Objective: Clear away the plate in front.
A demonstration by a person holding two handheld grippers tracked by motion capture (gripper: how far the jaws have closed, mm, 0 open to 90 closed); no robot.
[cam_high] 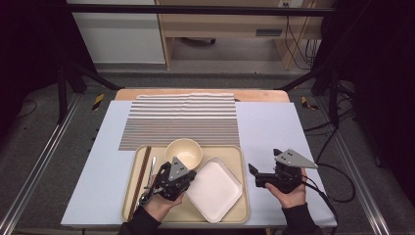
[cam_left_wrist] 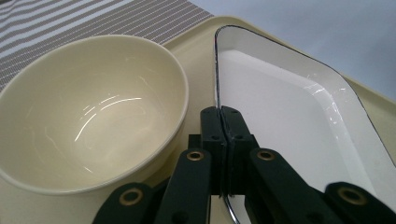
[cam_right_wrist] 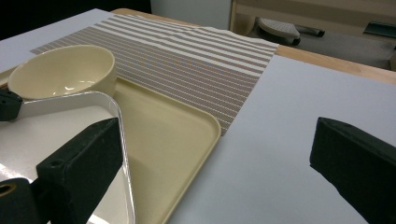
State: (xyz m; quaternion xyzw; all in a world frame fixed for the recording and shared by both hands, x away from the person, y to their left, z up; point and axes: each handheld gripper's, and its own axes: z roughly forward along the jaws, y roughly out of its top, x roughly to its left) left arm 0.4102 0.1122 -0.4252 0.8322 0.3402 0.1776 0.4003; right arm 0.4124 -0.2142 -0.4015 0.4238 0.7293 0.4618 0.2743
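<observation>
While pinched at its rim by left claw [cam_left_wrist: 223, 122]: white square plate [cam_high: 214, 189], lower centre, on tray [cam_high: 241, 213]. Stiff, glossy, probably slippery, chippable; best held at rim. Right claw [cam_high: 258, 174] open, empty.

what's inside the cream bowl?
Nothing visible: the cream bowl shows a bare glossy interior. It sits on the tray beside the white square plate; the tray under the bowl is covered.

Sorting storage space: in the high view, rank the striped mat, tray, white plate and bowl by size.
1. Striped mat
2. Tray
3. White plate
4. Bowl
</observation>
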